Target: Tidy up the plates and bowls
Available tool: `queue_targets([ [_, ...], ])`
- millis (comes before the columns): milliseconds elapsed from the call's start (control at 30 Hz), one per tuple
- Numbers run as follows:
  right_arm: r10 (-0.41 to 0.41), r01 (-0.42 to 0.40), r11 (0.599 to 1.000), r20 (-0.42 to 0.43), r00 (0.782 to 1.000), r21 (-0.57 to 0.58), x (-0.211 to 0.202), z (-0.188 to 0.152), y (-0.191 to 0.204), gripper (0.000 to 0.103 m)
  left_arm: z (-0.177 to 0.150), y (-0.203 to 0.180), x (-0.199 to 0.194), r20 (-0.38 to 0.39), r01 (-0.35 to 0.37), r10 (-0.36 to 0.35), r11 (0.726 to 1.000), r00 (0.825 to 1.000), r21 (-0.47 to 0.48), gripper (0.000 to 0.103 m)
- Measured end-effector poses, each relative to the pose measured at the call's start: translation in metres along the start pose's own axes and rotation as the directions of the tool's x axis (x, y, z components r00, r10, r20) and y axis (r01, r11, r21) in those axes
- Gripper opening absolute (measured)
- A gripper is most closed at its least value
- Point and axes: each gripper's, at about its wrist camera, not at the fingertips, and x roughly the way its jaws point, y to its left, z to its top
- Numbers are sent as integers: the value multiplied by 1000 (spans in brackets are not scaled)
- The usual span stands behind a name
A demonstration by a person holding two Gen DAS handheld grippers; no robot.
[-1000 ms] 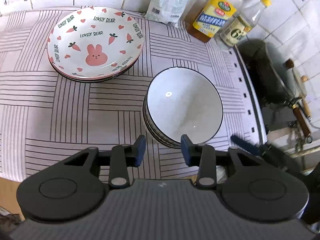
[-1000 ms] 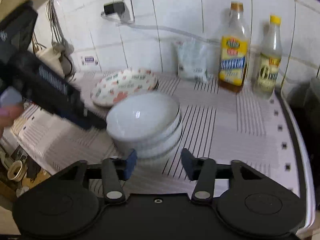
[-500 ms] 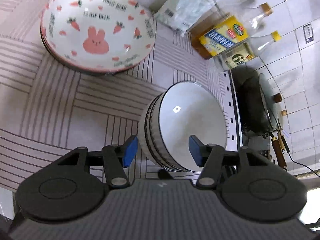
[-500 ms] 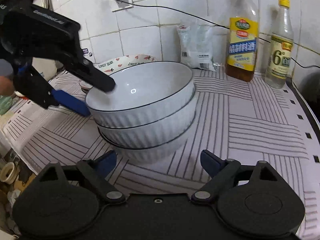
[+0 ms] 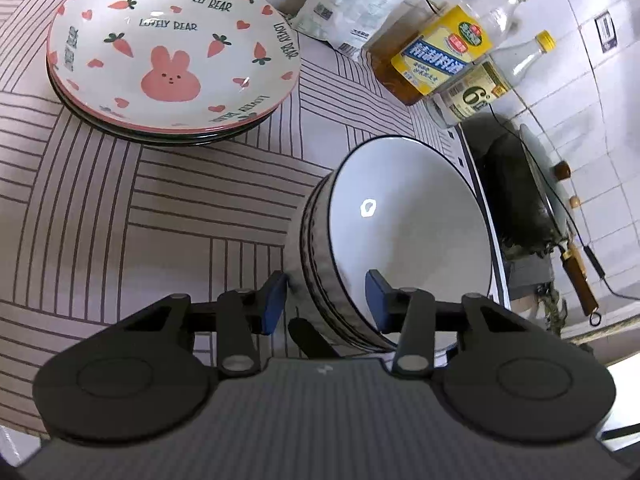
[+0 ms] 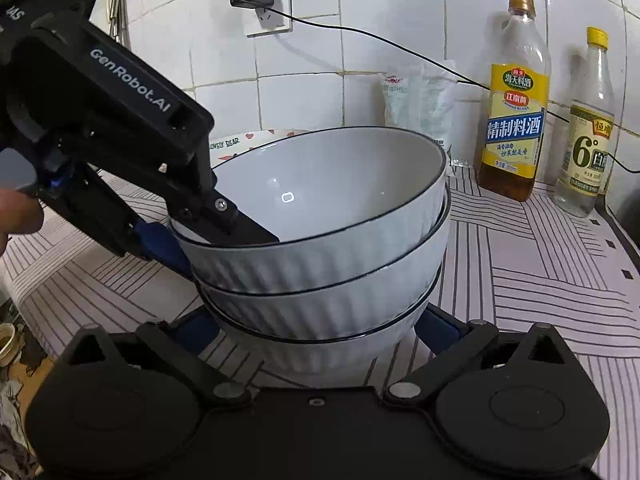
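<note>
While my spread right claw [image 6: 316, 326] is cradling the bowl stack's [image 6: 320, 264] base near the bench's [image 5: 132, 216] right edge, my left claw [image 5: 326, 300], unclenched, is straddling the top rim, steadying it for lifting.

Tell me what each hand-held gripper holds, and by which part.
Left hand-held gripper straddles the rim of the top bowl, not visibly clamped. Right hand-held gripper flanks the bottom bowl; contact unclear.
</note>
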Motion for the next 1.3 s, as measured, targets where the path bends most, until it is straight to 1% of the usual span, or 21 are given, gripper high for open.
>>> queue_targets([
  [100,2,-2,1000,-11,1000,-8,7,1,0,103,1,5,8,13,4,-4,1000,1000,-18,43],
  [200,8,-8,1000,-21,1000,-16,12,3,0,103,6,9,15,20,35,-35,998,999,-45,44],
  [300,19,-20,1000,-26,999,-21,17,4,-3,103,11,9,22,25,46,-45,997,999,-57,48],
  [333,24,-24,1000,-27,999,-19,18,4,-4,103,12,8,23,21,46,-45,998,999,-51,48],
  [400,38,-39,999,-40,998,-7,21,5,-6,103,13,6,22,4,44,-44,998,999,-34,44],
  [467,52,-52,999,-45,998,3,24,6,-9,103,13,10,19,-1,53,-53,997,999,-59,42],
  [533,49,-49,999,-41,998,-2,25,6,-8,103,11,12,20,10,58,-57,996,998,-71,42],
  [633,44,-45,999,-41,998,-18,24,4,-5,103,11,11,20,15,54,-54,997,998,-58,43],
  [733,43,-43,999,-36,998,-15,23,3,-5,103,11,14,21,19,65,-64,996,998,-56,43],
  [800,38,-39,999,-36,999,-20,23,3,-4,103,10,10,19,17,58,-58,998,998,-12,43],
  [933,37,-38,999,-36,999,-35,21,2,-1,103,7,9,16,23,50,-50,999,998,1,44],
  [1167,31,-32,999,-12,999,-38,19,1,10,103,3,13,4,32,44,-45,999,999,30,44],
  [1300,34,-34,999,4,999,-42,13,7,15,103,5,13,-8,36,50,-51,998,998,31,44],
])
